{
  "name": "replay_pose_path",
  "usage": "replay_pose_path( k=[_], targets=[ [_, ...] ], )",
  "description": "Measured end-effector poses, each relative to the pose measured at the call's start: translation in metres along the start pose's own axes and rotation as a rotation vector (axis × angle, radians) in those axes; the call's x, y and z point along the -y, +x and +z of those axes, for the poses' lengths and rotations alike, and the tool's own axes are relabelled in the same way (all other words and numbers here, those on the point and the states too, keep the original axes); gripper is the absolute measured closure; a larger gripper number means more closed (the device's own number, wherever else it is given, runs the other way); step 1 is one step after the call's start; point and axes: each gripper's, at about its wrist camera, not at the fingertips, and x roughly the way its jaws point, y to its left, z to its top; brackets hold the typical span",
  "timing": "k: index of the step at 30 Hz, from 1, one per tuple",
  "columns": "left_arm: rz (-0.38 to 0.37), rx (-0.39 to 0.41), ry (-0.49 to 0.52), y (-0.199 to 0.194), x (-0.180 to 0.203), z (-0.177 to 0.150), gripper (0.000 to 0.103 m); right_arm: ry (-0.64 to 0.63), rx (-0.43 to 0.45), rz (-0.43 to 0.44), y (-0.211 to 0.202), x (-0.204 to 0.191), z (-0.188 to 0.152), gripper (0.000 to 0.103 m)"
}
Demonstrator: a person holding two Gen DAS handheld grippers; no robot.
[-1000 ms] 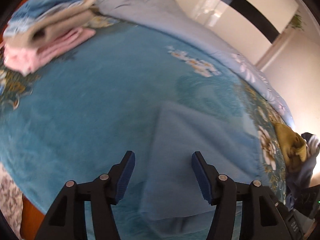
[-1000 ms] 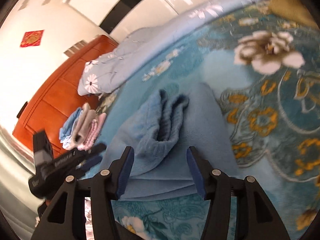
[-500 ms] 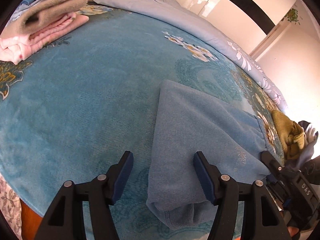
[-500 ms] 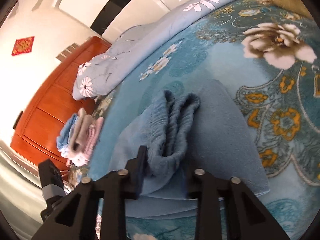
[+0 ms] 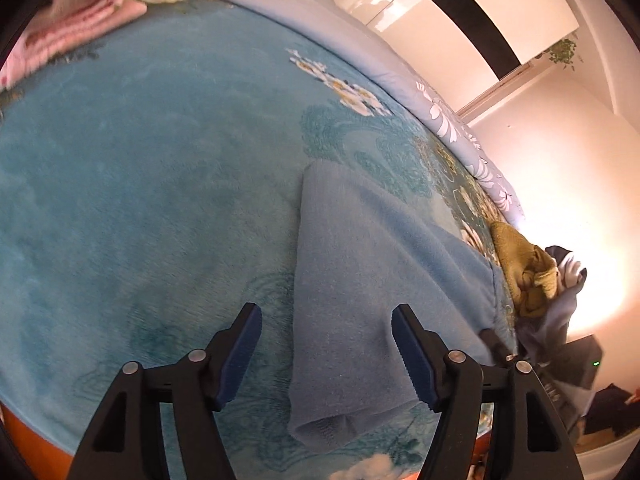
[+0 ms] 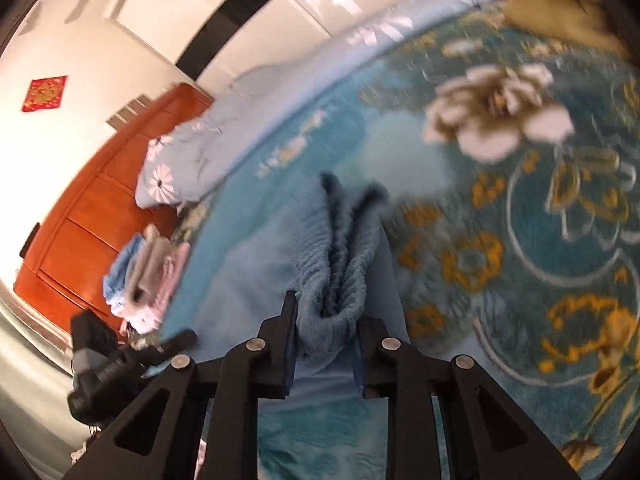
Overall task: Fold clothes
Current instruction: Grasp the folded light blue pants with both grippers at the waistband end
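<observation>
Left wrist view: the left gripper (image 5: 326, 354) occupies the lower centre of the frame, jaws apart and opening, pads clear of the cloth. The garment (image 5: 372, 280), a light blue fleece piece, lies on the blanket (image 5: 140, 168) from the frame's centre down to the lower centre. Its near folded end sits between and below the two fingers, not pressed by either. Its long axis runs from that near end toward the upper right, then bends right toward the right gripper, partly visible at lower right. A stack (image 5: 72, 20) of folded items rests at upper left, well apart; this reads as the deposit point for finished pieces. An olive cloth (image 5: 520, 264) lies at the right edge, probably awaiting folding. Right wrist view: the right gripper (image 6: 326, 340) sits at lower centre, jaws clamped on the bunched ribbed hem of the garment. The hem stands up in pleats between the pads and points toward the upper centre of the frame. The rest of the garment spreads flat to the left and below. The clamp likely anchors this end for a fold toward the left gripper (image 6: 172, 344), seen at lower left.
</observation>
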Motion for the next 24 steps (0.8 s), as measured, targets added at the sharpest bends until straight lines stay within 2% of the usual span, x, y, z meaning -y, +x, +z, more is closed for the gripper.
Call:
replay_pose_path(
  k=[3, 4, 6, 7, 8, 10, 12, 15, 18, 20, 24],
  targets=[
    [-0.047, 0.009, 0.006, 0.001, -0.002, 0.001, 0.026, -0.006, 0.001, 0.014, 0.000, 0.001, 0.000, 0.078],
    [-0.077, 0.011, -0.007, 0.001, -0.005, 0.001, 0.025, -0.020, 0.007, 0.017, -0.002, -0.001, 0.001, 0.075],
    [-0.137, 0.025, -0.065, 0.001, -0.015, 0.001, 0.022, -0.062, 0.045, 0.009, -0.009, -0.005, 0.001, 0.061],
    [-0.151, 0.028, -0.078, 0.001, -0.018, 0.002, 0.021, -0.080, 0.061, 0.005, -0.011, -0.007, 0.001, 0.048],
    [-0.163, 0.030, -0.087, 0.002, -0.020, 0.002, 0.021, -0.094, 0.073, -0.005, -0.014, -0.006, 0.000, 0.042],
    [-0.168, 0.028, -0.069, 0.003, -0.017, 0.002, 0.018, -0.088, 0.068, -0.022, -0.013, 0.000, -0.002, 0.041],
    [-0.178, 0.027, -0.052, 0.004, -0.014, 0.002, 0.010, -0.051, 0.042, -0.011, -0.009, 0.011, -0.003, 0.033],
    [-0.194, 0.023, -0.026, 0.007, -0.008, 0.001, 0.001, -0.011, 0.021, 0.029, -0.004, 0.023, -0.005, 0.032],
    [-0.157, 0.008, 0.014, 0.012, -0.001, 0.001, 0.000, -0.027, 0.021, 0.043, -0.003, 0.023, -0.004, 0.029],
    [-0.146, 0.008, 0.022, 0.012, 0.001, 0.000, 0.000, -0.026, 0.024, 0.071, -0.002, 0.023, -0.004, 0.020],
    [-0.147, 0.015, 0.010, 0.012, 0.000, -0.001, 0.000, -0.025, 0.024, 0.125, -0.001, 0.023, -0.005, 0.018]
  ],
)
